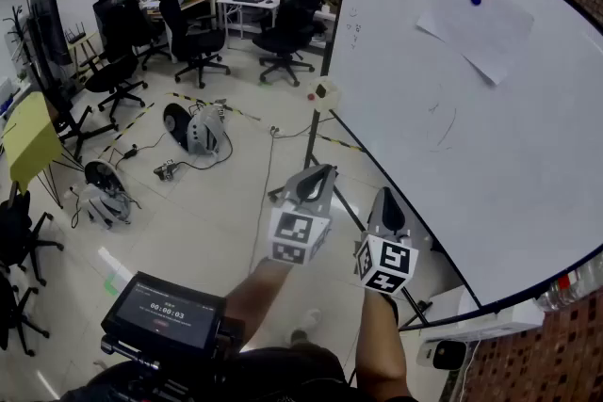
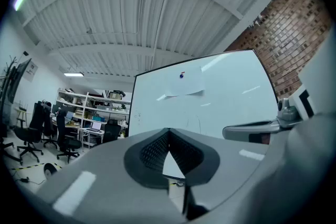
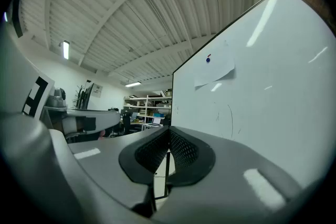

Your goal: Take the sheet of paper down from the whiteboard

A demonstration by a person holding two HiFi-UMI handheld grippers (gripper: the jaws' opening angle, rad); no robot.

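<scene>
Head view. Chairs are crowding the 10 o'clock side, and bare floor is lying open at 9 o'clock of the grippers. Left gripper and right gripper are pointing side by side, jaws pressed together, gripping nothing. The whiteboard edge is running just beside them at 3 o'clock. Paper is hanging under a blue magnet at 1 o'clock. Screen text is too small to read.

One whiteboard is standing, one sheet of paper is hanging under one blue magnet, and two grippers are showing: left gripper, right gripper.
</scene>
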